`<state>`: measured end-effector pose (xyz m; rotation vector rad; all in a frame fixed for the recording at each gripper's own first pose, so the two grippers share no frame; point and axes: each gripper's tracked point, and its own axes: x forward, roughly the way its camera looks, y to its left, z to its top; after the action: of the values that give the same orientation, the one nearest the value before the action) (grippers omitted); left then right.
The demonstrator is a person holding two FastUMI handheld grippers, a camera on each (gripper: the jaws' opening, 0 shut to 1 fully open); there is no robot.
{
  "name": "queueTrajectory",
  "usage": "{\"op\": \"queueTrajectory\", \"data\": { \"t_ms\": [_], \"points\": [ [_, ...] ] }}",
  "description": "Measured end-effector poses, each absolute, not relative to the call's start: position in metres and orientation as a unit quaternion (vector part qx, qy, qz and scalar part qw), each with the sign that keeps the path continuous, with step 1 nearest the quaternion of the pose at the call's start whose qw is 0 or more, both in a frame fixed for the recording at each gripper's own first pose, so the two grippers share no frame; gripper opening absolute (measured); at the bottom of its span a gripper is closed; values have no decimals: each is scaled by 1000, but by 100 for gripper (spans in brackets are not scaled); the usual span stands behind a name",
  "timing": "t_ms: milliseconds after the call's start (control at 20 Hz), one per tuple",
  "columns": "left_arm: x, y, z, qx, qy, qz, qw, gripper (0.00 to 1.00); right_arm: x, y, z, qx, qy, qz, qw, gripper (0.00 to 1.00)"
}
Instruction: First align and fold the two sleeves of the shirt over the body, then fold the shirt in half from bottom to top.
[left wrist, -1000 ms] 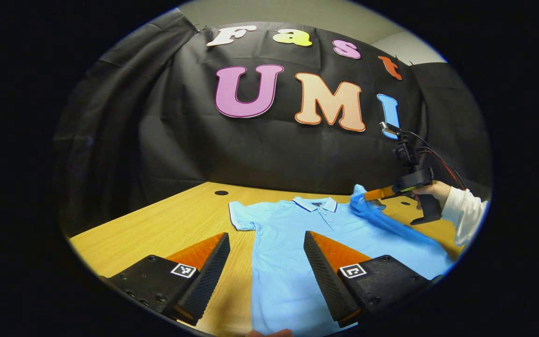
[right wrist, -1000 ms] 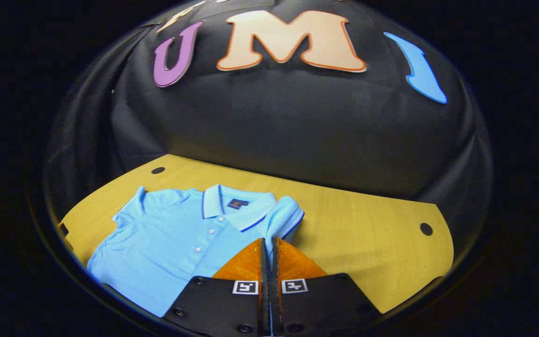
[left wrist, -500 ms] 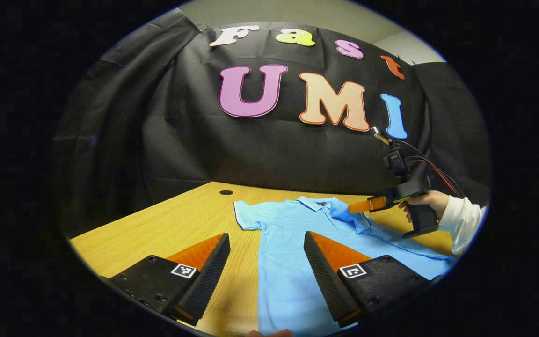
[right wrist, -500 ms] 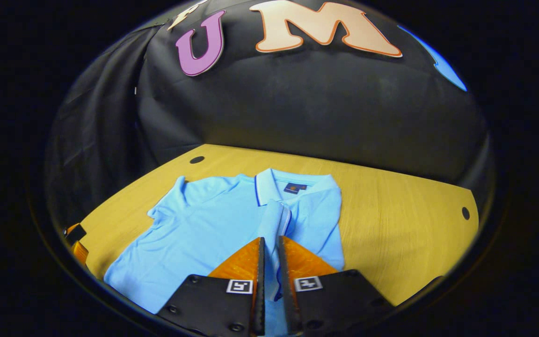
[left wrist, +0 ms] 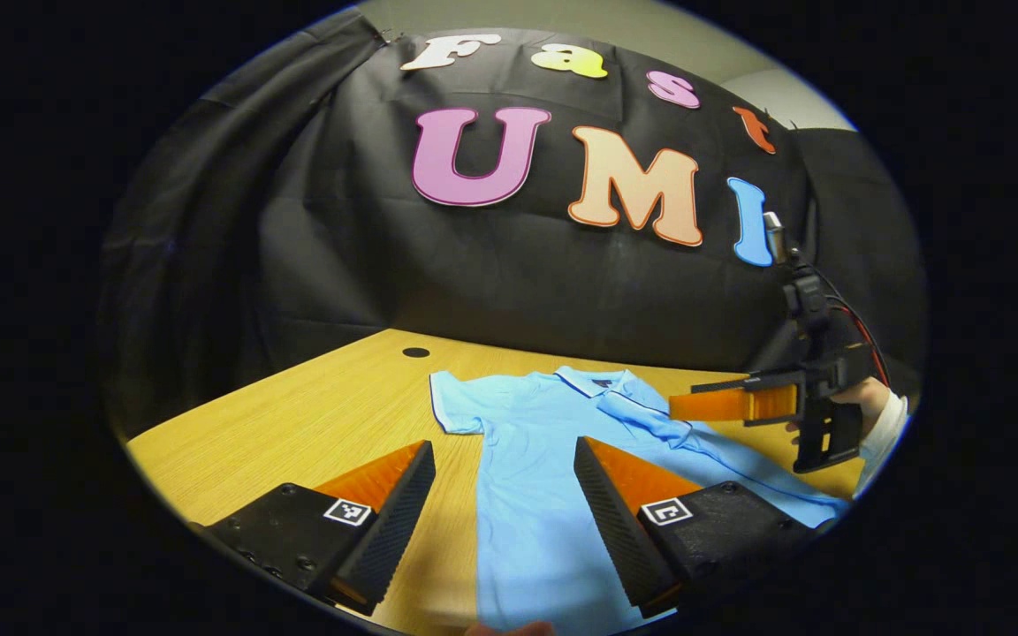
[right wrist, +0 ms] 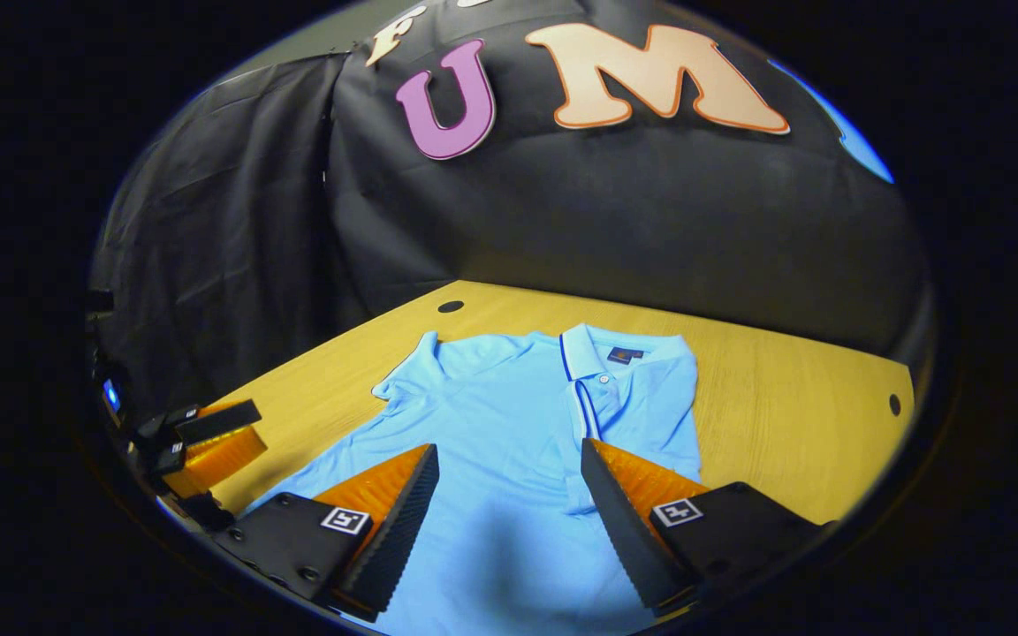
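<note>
A light blue polo shirt (right wrist: 491, 424) lies flat on the wooden table (right wrist: 792, 415) in front of me, collar toward the black cloth wall (right wrist: 633, 212) and hem toward me. The sleeve on my right side (right wrist: 650, 406) is folded over the body, its dark-trimmed edge running down just beside the button placket. The sleeve on my left side (left wrist: 454, 408) lies spread out flat on the table, away from the body. My right gripper (right wrist: 509, 512) hovers above the lower middle of the shirt with its fingers spread wide and nothing between them; a soft shadow falls on the cloth below the gap. In the left gripper view I see that same gripper (left wrist: 695, 402) off to the right, above the folded side of the shirt, held by my hand (left wrist: 867, 402) in a white sleeve (left wrist: 885, 433). My left gripper (left wrist: 505, 503) is also released, fingers well apart, poised over the shirt's left edge near the hem so that one finger sits over bare table and the other over the blue cloth. In the right gripper view it (right wrist: 208, 437) shows at the far left, near the table's edge. A round dark hole (left wrist: 415, 352) sits in the table beyond the spread sleeve.
</note>
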<state>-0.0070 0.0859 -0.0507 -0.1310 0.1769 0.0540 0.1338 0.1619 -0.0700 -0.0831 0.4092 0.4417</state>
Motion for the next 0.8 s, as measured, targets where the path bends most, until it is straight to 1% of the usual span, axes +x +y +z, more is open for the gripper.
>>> {"op": "queueTrajectory", "data": {
  "t_ms": [50,200,300,350,450,500,800],
  "points": [
    [-2,87,-51,-76,94,22,992,94,126,158,-65,-45,194,215,956,98],
    [12,95,-52,-108,114,7,988,95,99,146,-59,-52,178,210,960,98],
    [24,106,-55,-113,131,12,985,94,83,129,-58,-64,161,191,966,98],
    [31,113,-56,-108,139,17,984,94,75,121,-60,-66,158,182,968,95],
    [44,121,-59,-107,158,20,981,94,56,110,-63,-55,153,173,971,95],
    [52,123,-61,-109,167,17,980,94,50,104,-66,-47,152,168,973,98],
    [101,137,-71,-104,217,20,970,94,27,74,-66,-12,135,137,981,98]
  ]
}}
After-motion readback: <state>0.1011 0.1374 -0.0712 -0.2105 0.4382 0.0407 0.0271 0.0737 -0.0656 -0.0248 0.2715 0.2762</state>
